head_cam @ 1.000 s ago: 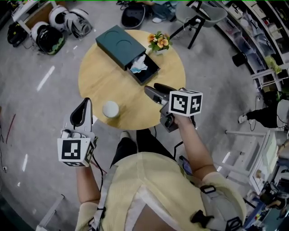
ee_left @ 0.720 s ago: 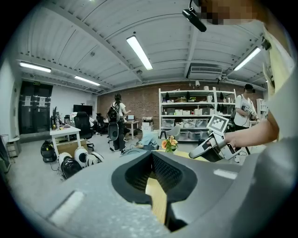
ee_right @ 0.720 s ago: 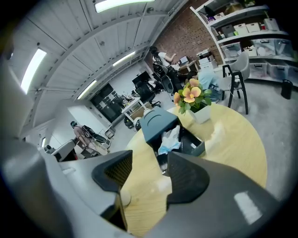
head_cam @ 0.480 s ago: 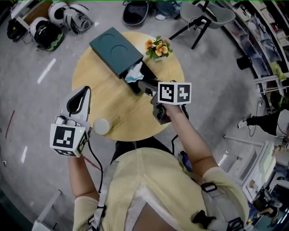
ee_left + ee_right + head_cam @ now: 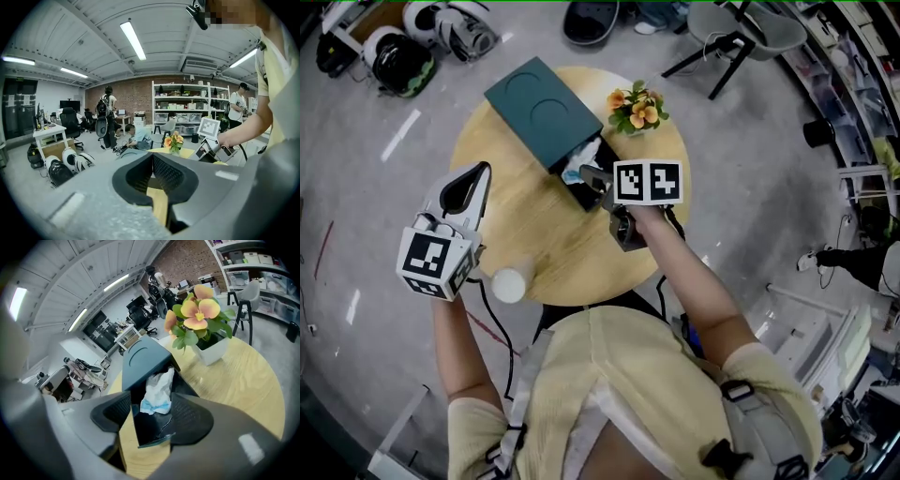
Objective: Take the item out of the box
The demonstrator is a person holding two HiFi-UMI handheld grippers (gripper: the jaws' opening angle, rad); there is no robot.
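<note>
Both grippers empty: right gripper (image 5: 151,416), jaws just widening, over cloth (image 5: 157,390) inside box (image 5: 143,357), centre frame; left gripper (image 5: 151,168) closed.

Matt dark teal box (image 5: 546,108), crumpled soft white item (image 5: 157,391), smooth pale wooden table (image 5: 553,236)

Round table (image 5: 534,220): box (image 5: 539,108), flowerpot (image 5: 637,108), cup (image 5: 508,284)

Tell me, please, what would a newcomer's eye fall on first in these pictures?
The dark green box on the round wooden table stands out, its drawer pulled open with a crumpled white and blue item inside. The right gripper hangs over that drawer, its jaws having just been opening, with nothing gripped between them yet. Beside the box sit orange flowers in a white pot.
</note>
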